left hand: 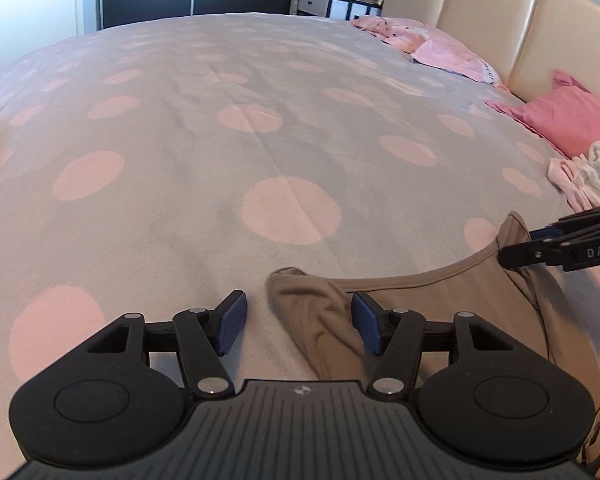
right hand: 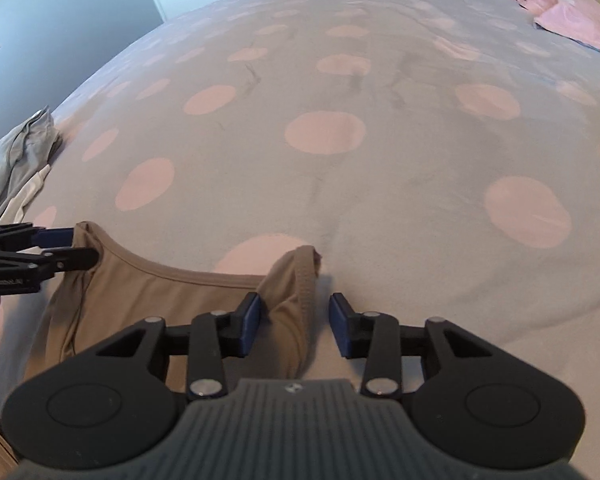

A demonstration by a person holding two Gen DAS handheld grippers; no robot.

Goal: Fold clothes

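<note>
A tan sleeveless top (left hand: 440, 292) lies flat on the bed, its scooped neckline facing the far side. In the left wrist view my left gripper (left hand: 299, 320) stands open, and the top's bunched shoulder strap (left hand: 312, 308) rests between the blue pads, close to the right pad. In the right wrist view my right gripper (right hand: 295, 320) is open around the other strap (right hand: 296, 280); the fabric lies against the left pad with a gap to the right pad. Each gripper shows at the edge of the other view: right gripper (left hand: 516, 244), left gripper (right hand: 84, 247).
The grey bedspread (left hand: 180, 220) with pink dots stretches ahead. Pink pillows (left hand: 568, 116) and a cream headboard (left hand: 500, 4) are at the right. A pile of white and pink clothes (left hand: 588, 176) sits near the right gripper, and grey clothes (right hand: 16, 160) lie at the bed's left edge.
</note>
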